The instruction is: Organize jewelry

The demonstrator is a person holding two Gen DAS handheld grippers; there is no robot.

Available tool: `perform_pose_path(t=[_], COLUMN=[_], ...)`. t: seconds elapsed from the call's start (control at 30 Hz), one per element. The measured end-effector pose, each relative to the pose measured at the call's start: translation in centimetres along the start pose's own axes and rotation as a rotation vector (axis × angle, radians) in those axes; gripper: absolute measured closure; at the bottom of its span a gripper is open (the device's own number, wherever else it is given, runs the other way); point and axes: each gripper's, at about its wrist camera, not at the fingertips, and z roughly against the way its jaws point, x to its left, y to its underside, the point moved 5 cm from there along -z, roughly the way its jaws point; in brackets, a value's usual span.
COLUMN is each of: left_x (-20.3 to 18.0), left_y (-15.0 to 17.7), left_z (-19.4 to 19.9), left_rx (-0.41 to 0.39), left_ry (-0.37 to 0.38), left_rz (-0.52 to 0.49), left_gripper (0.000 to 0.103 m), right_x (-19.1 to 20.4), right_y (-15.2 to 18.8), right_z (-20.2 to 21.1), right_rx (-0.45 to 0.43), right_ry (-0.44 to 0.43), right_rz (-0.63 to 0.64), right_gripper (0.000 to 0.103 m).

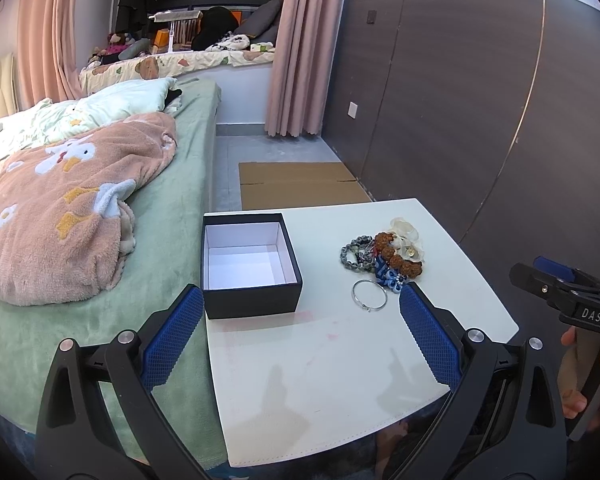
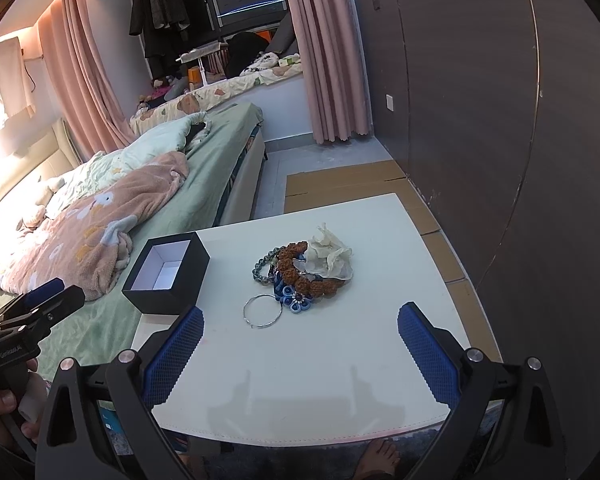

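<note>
At the left of the white surface (image 2: 340, 380) sits an open black box (image 2: 166, 276), its white inside bare. Right of it, mid-frame, lie a silver ring (image 2: 262, 311) and a jewelry heap (image 2: 308, 270). The left claw (image 1: 300, 336) and right claw (image 2: 300, 354) hover spread wide, holding nothing.

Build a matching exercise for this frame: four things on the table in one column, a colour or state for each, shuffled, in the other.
Things
1. box
2. bangle
3. big-bead bracelet
4. flower ornament

Descriptions
A. blue, at the near edge of the pile
B. black outside, white inside, open and empty
C. thin silver ring, lying flat, nearest the fingers
D. rough brown beads, lying in the pile

Pairs: 1-B, 2-C, 3-D, 4-A

Both the left gripper and the right gripper are open and hold nothing.
</note>
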Motion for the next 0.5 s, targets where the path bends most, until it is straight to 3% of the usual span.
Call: perform_pose_path(t=[0.5], left_x=[-0.32], left_y=[-0.36], left_z=[-0.16], left_rx=[-0.001], left_ry=[0.008], left_rz=[0.005], left_gripper=[0.005], right_x=[0.15], right_y=[-0.08], right_z=[-0.24], right_rx=[-0.001], right_ry=[0.0], right_rz=[-0.004], right_gripper=[0.008])
